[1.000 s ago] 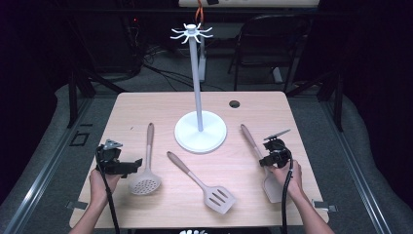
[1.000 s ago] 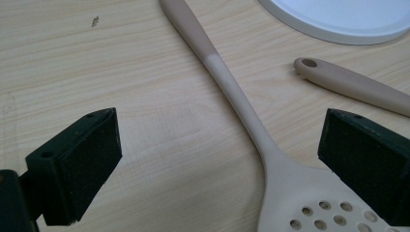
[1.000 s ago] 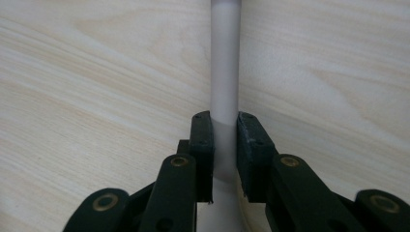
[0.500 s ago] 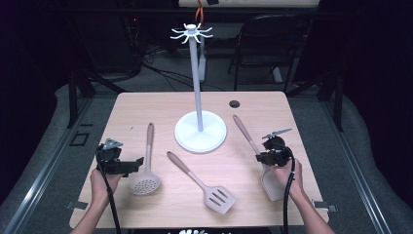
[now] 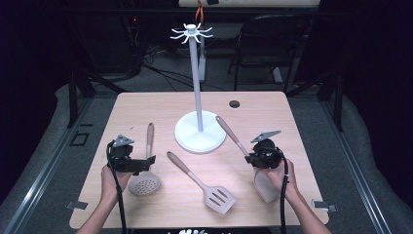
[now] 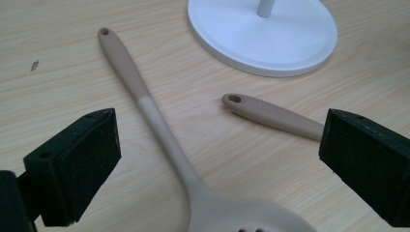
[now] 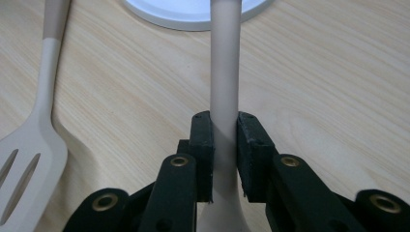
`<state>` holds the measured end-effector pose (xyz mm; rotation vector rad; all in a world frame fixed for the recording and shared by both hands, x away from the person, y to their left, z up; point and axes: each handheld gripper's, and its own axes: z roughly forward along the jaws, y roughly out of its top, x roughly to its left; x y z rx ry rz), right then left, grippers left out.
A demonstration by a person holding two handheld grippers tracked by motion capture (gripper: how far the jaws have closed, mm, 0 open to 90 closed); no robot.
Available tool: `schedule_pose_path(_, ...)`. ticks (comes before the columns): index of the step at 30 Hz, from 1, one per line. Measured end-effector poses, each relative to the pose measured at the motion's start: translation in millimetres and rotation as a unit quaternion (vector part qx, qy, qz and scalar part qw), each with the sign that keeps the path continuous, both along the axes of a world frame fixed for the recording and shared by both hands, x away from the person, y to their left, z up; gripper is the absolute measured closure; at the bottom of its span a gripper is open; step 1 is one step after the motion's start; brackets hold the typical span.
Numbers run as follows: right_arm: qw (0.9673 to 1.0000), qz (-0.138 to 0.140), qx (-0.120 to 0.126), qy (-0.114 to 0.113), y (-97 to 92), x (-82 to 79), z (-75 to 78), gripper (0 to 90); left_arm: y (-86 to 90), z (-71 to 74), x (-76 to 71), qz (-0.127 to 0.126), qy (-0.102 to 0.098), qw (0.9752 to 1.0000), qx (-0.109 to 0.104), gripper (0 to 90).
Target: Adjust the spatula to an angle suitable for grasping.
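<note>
Moved: the right gripper [image 5: 251,157] has lifted the handle end of its spatula [image 5: 233,134], whose tip now points up toward the stand's base [image 5: 187,132]; a second ago it lay lower and further right. The left gripper [image 5: 143,162] has crept a little toward the skimmer [image 5: 145,182].
Right gripper: pinching the spatula's handle, pads tight on both sides just above where it widens into the blade, as the right gripper view shows [image 7: 224,145].
Spatula: handle slants up and away from the person's right hand [image 5: 277,173] toward the stand; the pale blade [image 5: 265,187] sits low by that hand, near the table's front right.
Left gripper: jaws spread wide, nothing between the pads; in the left gripper view they frame the skimmer's handle [image 6: 145,104] without touching it.
Skimmer: flat on the table [image 5: 146,105], perforated bowl near the left hand [image 5: 113,178], handle pointing away toward the far edge.
Slotted turner: lies flat between the two hands [image 5: 202,181], blade toward the front edge, handle end toward the base; untouched.
Stand: white round base mid-table, thin pole [image 5: 196,78] rising to a ring of hooks [image 5: 191,32].
Grommet: small dark hole [image 5: 234,104] in the tabletop behind the base, to its right.
</note>
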<state>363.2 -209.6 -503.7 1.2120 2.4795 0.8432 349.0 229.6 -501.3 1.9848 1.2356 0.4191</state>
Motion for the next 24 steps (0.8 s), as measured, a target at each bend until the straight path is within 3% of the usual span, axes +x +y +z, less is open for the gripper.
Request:
schedule_pose_path(7, 0.9998, 0.015, -0.002, -0.012, 7.4, -3.2, 1.6, 78.4, -3.0, 4.2, 1.5, -0.004, -0.001, 0.9999, -0.011, 1.2)
schedule_pose_path(16, 0.9988, 0.038, -0.009, -0.029, 21.9, -9.1, 4.2, 78.4, -20.2, 8.6, 6.4, -0.013, -0.009, 0.9998, -0.015, 4.8)
schedule_pose_path(24, 0.9972, 0.056, -0.015, -0.048, 36.6, -12.5, 10.5, 78.4, -34.9, 15.1, 10.9, -0.028, -0.012, 0.999, -0.032, 3.8)
